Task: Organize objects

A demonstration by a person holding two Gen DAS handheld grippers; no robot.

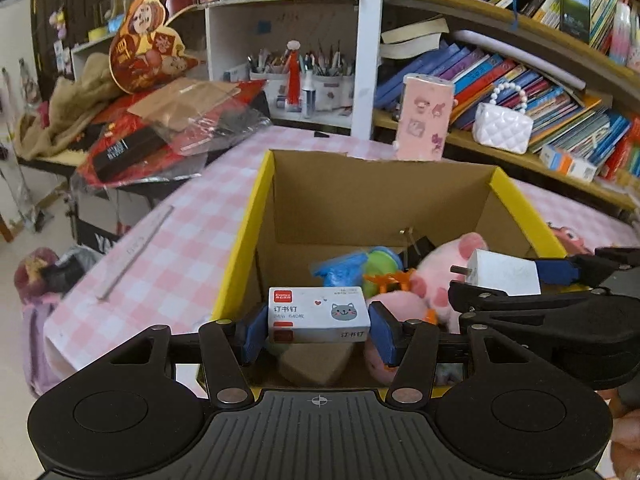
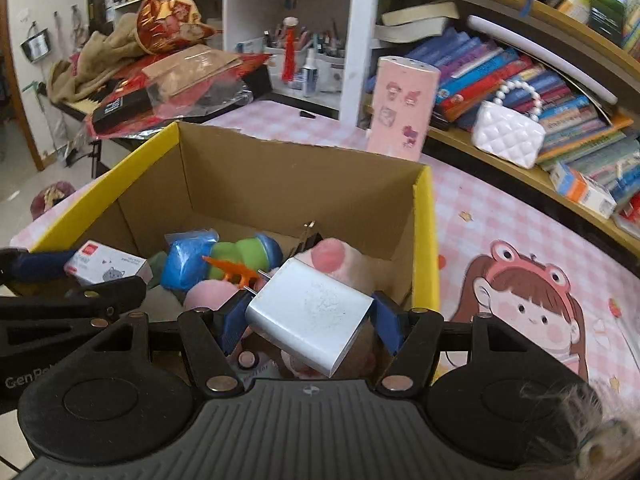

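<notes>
My left gripper is shut on a small white staples box with a grey cat face, held over the near side of an open cardboard box with yellow edges. My right gripper is shut on a white plug charger, its prongs pointing up-left, also above that box. Inside lie a pink plush pig, a blue and green toy and an orange piece. In the left wrist view the charger shows at right; in the right wrist view the staples box shows at left.
The box stands on a pink checked tablecloth with a cartoon girl print. A pink patterned case stands behind the box. Bookshelves with a white quilted mini bag run along the right. Red packaging piles up at the back left.
</notes>
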